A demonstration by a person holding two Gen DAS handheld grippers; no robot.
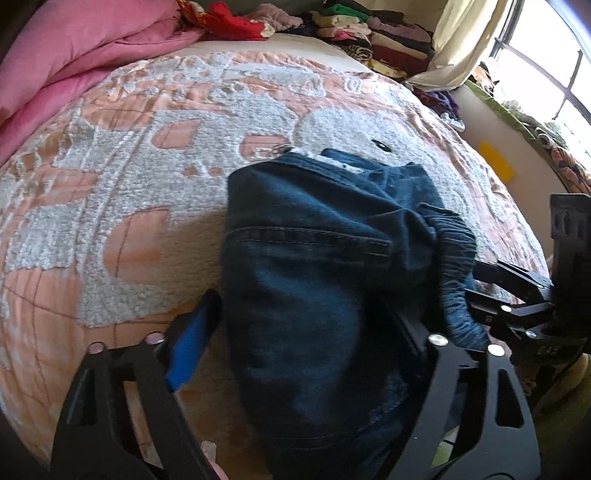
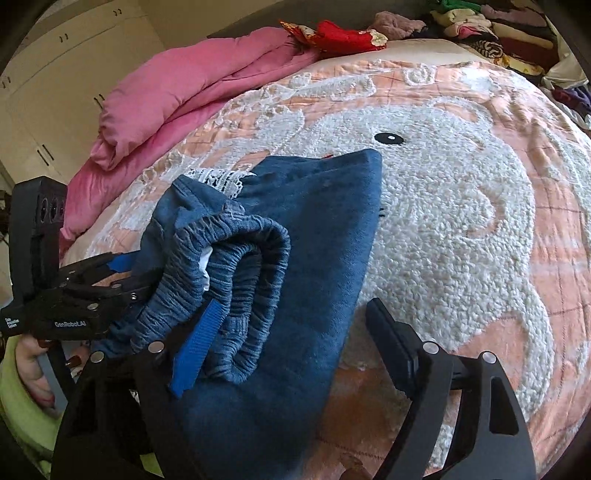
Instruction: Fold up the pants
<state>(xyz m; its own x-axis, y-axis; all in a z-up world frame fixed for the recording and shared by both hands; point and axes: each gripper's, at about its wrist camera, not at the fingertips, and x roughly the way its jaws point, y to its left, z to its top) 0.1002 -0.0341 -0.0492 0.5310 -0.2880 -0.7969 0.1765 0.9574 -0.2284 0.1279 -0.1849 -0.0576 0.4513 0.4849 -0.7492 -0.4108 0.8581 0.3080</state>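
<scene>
Dark blue denim pants (image 1: pixel 317 266) lie folded in a bundle on the bed, with the elastic waistband (image 2: pixel 236 273) rolled at the near side and white lace trim (image 2: pixel 218 177) at the far end. My left gripper (image 1: pixel 310 332) is open, its jaws wide on either side of the bundle; the blue-padded finger (image 1: pixel 192 339) sits just left of the denim. My right gripper (image 2: pixel 291 347) is open too, its blue-padded finger (image 2: pixel 195 354) resting on the waistband and the other finger (image 2: pixel 391 339) apart on the right. Each gripper shows in the other's view: the right one (image 1: pixel 517 302), the left one (image 2: pixel 88 288).
The bed cover (image 2: pixel 461 221) is peach with a fluffy white bear pattern. A pink duvet (image 2: pixel 177 99) is piled at the left. Stacks of folded clothes (image 1: pixel 376 33) lie along the far edge. A curtain and window (image 1: pixel 535 66) are at the right, cupboards (image 2: pixel 55 66) at the left.
</scene>
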